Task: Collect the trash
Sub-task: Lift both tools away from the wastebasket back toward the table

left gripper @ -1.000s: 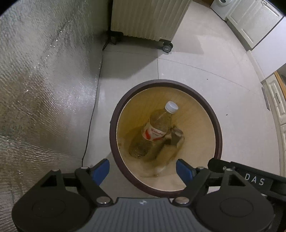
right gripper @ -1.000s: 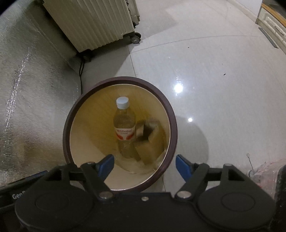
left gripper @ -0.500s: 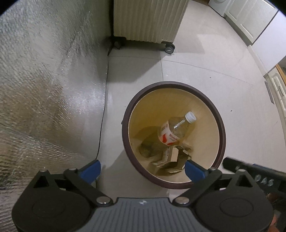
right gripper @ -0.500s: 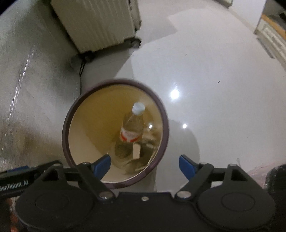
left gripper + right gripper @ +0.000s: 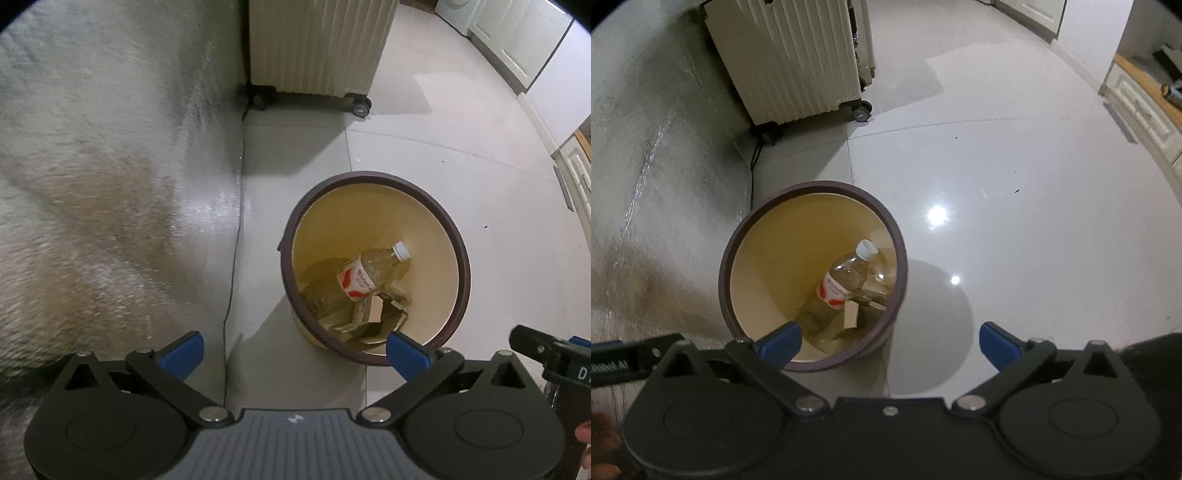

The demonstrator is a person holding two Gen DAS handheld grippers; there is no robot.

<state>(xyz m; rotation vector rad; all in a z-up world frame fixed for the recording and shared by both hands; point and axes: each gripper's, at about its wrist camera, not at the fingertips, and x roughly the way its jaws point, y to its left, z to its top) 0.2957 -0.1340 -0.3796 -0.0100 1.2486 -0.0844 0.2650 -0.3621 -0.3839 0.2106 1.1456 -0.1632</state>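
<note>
A round bin with a dark brown rim [image 5: 436,206] [image 5: 738,236] and a tan inside stands on the floor. In it lie a clear plastic bottle [image 5: 373,271] [image 5: 842,280] with a red and white label and a white cap, and crumpled brown cardboard [image 5: 373,317] [image 5: 851,314]. My left gripper [image 5: 295,354] is open and empty, above and to the near left of the bin. My right gripper [image 5: 890,345] is open and empty, above the bin's near right rim.
A cream ribbed suitcase on wheels [image 5: 317,44] [image 5: 790,62] stands behind the bin. A silvery foil-covered surface [image 5: 92,184] [image 5: 639,206] rises on the left, with a black cable [image 5: 234,258] along its foot. White cabinets [image 5: 535,55] line the far right. Glossy grey floor tiles [image 5: 1015,184] surround the bin.
Both grippers have drawn up and back from the bin, which now looks smaller. The cardboard has settled lower, beside the bottle. Both grippers stay open.
</note>
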